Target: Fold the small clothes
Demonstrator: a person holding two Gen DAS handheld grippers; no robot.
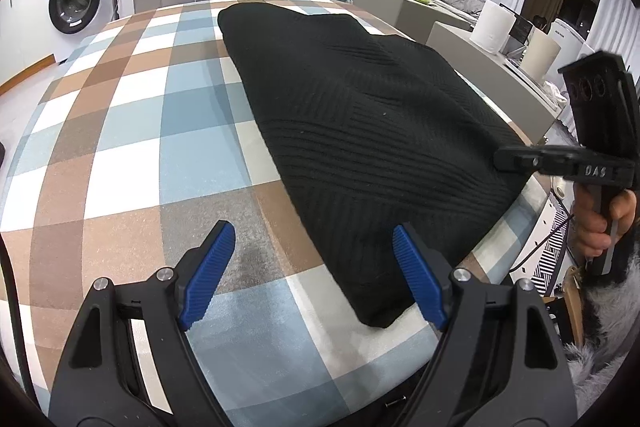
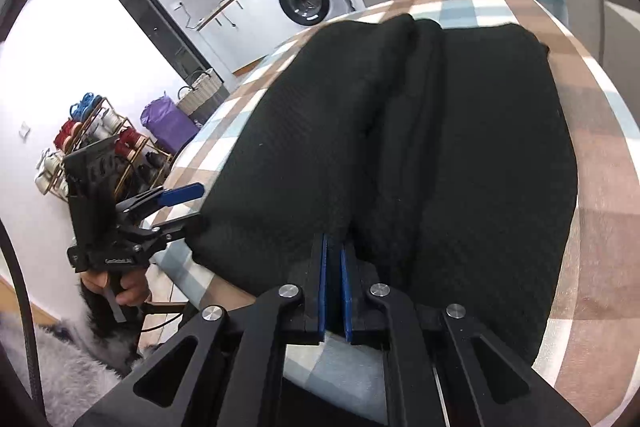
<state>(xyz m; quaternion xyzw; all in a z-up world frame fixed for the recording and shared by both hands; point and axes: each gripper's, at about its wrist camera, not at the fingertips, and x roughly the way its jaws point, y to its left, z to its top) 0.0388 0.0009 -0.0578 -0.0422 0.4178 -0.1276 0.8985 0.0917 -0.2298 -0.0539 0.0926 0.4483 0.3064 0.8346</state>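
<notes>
Checked worktop (image 1: 120, 131) holds a black knit (image 1: 360, 131); only the right view shows right gripper (image 2: 335, 287) jaws clamped on its 6 o'clock edge, left gripper (image 1: 308, 275) jaws apart.

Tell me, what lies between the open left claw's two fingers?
In the left wrist view, the left claw frames bare checked tablecloth and the black garment's near corner.

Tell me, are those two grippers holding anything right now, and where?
The right gripper is pinched shut on the near edge of the black knit garment. The left gripper is open beside its corner, holding nothing.
</notes>
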